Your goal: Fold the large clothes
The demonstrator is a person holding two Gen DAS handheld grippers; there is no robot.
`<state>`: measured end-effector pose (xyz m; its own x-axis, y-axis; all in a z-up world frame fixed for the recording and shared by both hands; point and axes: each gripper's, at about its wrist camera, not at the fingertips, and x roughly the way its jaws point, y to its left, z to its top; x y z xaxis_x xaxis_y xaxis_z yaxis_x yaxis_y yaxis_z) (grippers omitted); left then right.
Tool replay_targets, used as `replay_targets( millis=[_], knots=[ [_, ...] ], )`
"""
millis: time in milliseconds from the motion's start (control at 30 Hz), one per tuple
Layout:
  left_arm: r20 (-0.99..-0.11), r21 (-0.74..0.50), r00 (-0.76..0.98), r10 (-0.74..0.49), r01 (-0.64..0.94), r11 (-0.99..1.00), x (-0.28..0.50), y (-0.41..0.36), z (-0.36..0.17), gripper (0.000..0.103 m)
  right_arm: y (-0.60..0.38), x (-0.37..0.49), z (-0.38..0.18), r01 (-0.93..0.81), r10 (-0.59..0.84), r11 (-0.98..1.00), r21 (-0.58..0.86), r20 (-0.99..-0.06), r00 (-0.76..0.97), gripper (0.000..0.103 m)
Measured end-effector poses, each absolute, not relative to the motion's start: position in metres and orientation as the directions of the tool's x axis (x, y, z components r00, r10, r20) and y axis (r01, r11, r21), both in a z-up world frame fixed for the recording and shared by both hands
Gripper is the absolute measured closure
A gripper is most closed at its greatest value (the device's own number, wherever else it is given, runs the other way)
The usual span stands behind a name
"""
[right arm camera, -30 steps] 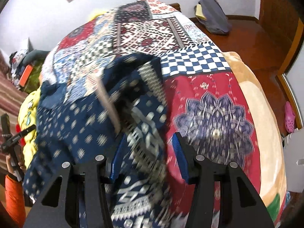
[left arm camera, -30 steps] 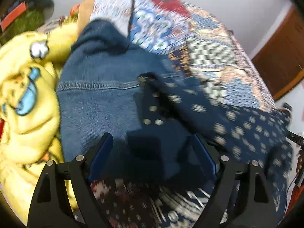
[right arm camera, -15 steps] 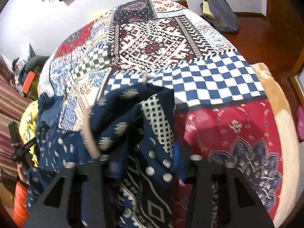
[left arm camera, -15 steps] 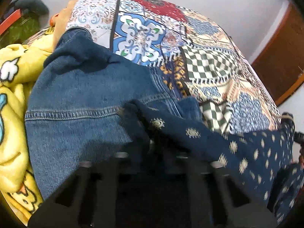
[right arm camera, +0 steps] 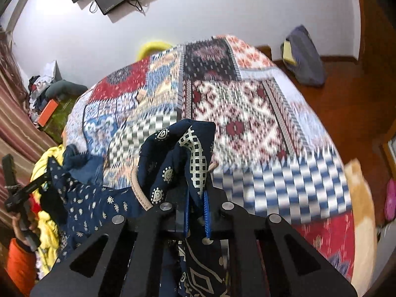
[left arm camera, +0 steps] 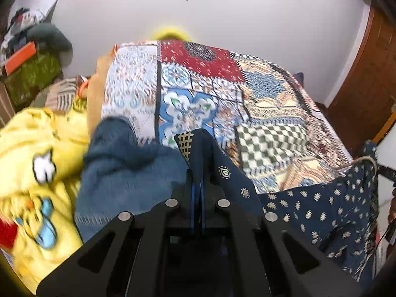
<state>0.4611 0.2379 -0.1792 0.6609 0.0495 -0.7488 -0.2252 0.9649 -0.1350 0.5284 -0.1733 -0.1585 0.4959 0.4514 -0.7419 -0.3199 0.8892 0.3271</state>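
Note:
A navy patterned garment [left arm camera: 319,212] with small cream motifs hangs stretched between my two grippers above the bed. My left gripper [left arm camera: 197,188] is shut on one corner of it, which sticks up past the fingertips. My right gripper [right arm camera: 196,198] is shut on another bunched corner [right arm camera: 178,153] with a cream checked band. The cloth sags away to the left in the right wrist view [right arm camera: 94,198], where the left gripper [right arm camera: 19,190] shows at the far end. A tan strap [right arm camera: 139,190] runs along the garment's edge.
The bed carries a patchwork quilt [left arm camera: 198,94], also seen in the right wrist view [right arm camera: 247,113]. A blue denim garment [left arm camera: 128,173] and a yellow cartoon blanket [left arm camera: 37,168] lie at its left. A dark bag [right arm camera: 303,57] sits on the wooden floor.
Both grippers have closed on the navy garment's corners and lifted it off the bed. It now hangs spread between them, and both views look higher, toward the wall.

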Motion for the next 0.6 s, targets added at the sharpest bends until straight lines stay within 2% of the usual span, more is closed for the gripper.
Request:
replay_targets(
  millis=[167, 300, 433, 600],
  knots=[
    [-0.782, -0.1, 0.615, 0.099, -0.28, 0.955, 0.491, 0.255, -0.199, 0.101, -0.155, 0.559, -0.171, -0.271, 0.386, 0.921, 0.28, -0.755, 0.53, 0.095],
    [-0.834, -0.05, 0.54, 0.117, -0.284, 0.957, 0.503, 0.26, -0.232, 0.1, -0.152, 0.579, -0.198, -0.234, 0.355, 0.933, 0.272, -0.798, 0.487, 0.094],
    [-0.871, -0.043, 0.481, 0.103, -0.284, 0.958, 0.499, 0.263, -0.253, 0.1, -0.159, 0.578, -0.206, -0.245, 0.366, 0.928, 0.281, -0.807, 0.463, 0.089],
    [-0.872, -0.027, 0.48, 0.098, -0.249, 0.968, 0.476, 0.256, -0.235, 0.099, -0.172, 0.56, -0.185, -0.252, 0.353, 0.931, 0.263, -0.823, 0.445, 0.089]
  ],
)
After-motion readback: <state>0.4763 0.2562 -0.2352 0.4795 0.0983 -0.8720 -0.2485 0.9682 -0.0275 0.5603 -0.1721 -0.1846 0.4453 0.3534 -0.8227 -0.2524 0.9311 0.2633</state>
